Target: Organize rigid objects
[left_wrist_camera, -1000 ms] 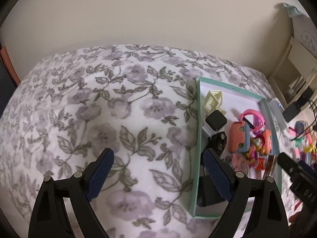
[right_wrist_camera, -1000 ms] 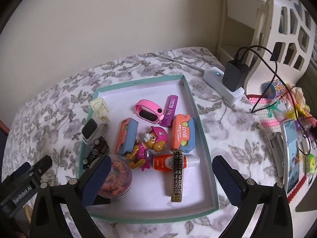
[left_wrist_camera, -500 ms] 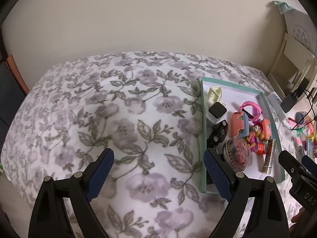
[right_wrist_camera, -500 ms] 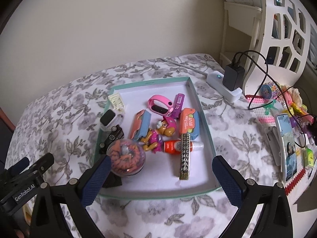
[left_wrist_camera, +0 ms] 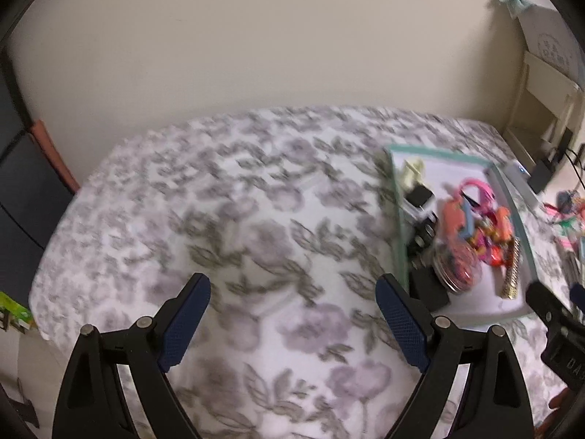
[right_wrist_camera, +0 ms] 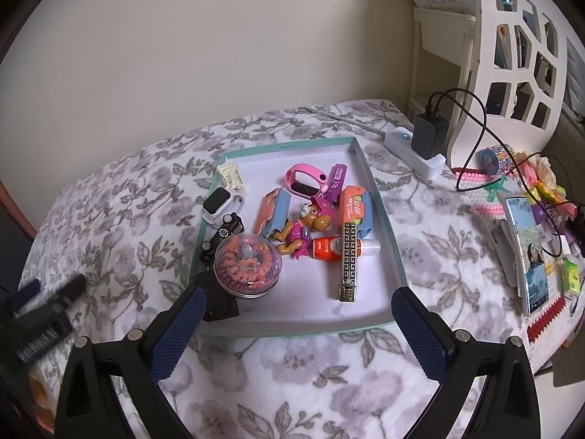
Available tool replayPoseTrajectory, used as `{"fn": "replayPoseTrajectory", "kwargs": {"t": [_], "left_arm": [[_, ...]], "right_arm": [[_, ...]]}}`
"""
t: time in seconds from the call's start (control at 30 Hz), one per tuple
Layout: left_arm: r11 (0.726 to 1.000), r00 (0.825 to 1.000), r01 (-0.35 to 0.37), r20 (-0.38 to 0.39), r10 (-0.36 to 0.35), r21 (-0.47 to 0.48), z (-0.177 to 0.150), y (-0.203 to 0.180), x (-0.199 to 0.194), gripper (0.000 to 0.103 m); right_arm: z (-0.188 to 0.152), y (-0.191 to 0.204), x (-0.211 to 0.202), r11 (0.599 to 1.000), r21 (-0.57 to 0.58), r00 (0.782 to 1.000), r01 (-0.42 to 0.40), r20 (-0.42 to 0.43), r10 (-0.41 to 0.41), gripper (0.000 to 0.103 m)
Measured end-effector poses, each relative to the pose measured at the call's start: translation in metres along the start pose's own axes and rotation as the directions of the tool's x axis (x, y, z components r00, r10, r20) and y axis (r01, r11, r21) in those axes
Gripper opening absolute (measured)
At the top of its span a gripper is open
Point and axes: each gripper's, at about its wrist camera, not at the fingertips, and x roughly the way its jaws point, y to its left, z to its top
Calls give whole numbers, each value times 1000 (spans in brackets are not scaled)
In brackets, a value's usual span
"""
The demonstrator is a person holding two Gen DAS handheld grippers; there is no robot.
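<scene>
A teal-rimmed white tray lies on the floral bedspread and holds several small objects: a round clear case of orange hair ties, a gold patterned bar, a pink dog figure, a pink band, a smartwatch and a black toy car. My right gripper is open and empty, high over the tray's near edge. My left gripper is open and empty above bare bedspread, left of the tray.
A white power strip with a black charger lies behind the tray. A phone and colourful small items sit at the right, beside a white shelf unit. The bed's left edge drops off.
Both grippers have pulled up and back from the tray, so it looks smaller and farther. The left view has swung left and is motion-blurred. Both stay open.
</scene>
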Motion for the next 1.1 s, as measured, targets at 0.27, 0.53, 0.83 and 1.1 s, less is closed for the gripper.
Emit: {"fn": "replayPoseTrajectory", "kwargs": {"t": [0.27,0.53,0.83,1.1], "left_arm": [[998,998,-60,-4,60,5,11,34,-9,92],[999,999,28,-27,-29,-34,-8,41,-21,92],[999,999,52,-16,-52,-2,-31,29,-39,92],[995,995,90,-40,-91,-31,-41,31,-39,92]], "right_arm": [[-1,-2,0,1000,23,1000,-7,-7,7,103],[-10,9,-8,1000,-2,1000,-9,2,9,103],[-23,17,-19,999,-31,1000,-10,14,10,103],[-29,17,-27,999,-40,1000,-6,29,7,103]]}}
